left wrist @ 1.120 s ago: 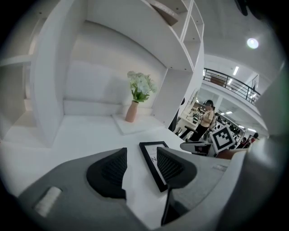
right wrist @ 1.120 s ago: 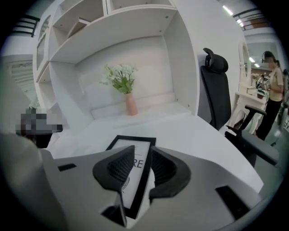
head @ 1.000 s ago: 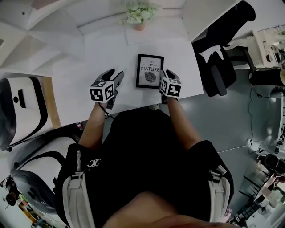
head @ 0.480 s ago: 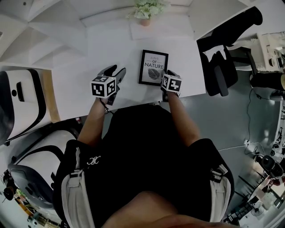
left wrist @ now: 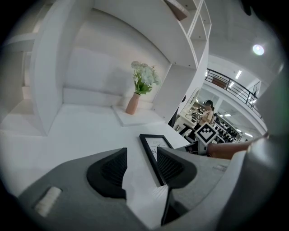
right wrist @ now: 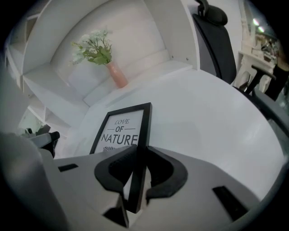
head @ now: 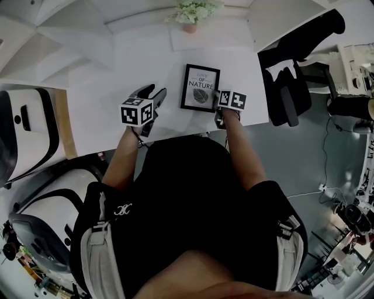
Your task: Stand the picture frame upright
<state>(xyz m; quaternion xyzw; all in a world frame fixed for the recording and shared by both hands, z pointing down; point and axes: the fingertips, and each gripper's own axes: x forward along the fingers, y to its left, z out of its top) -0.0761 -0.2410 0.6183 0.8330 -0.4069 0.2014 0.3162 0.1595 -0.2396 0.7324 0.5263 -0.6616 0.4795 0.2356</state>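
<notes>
Black moulding rimmed the picture frame (head: 200,88), which lay face up near the middle of the white desk (head: 111,82), its print reading LOVE OF NATURE. Half a second before, the marker cube of the right gripper (head: 217,106) had sat over the frame's lower right corner. It had since rolled outward, so that two marker faces showed side by side just right of that corner. The frame itself had hardly shifted and kept its slight skew. In the right gripper view the jaws were clamped on the frame's right-hand moulding near its lower end, one pad over the face side and one on the outer side. Whether that edge had left the desk could not be told. The left gripper (head: 151,93) had stayed where it was, near the frame's left side and apart from it, its jaws spread with only bare desk between them.

Behind the frame the desk ran open to a pink vase of flowers (head: 190,16) by the back wall. Left of the left gripper lay broad bare surface. To the right only a narrow strip remained before the desk's edge, with a black chair (head: 289,82) beyond it. The near edge ran just behind both grippers
</notes>
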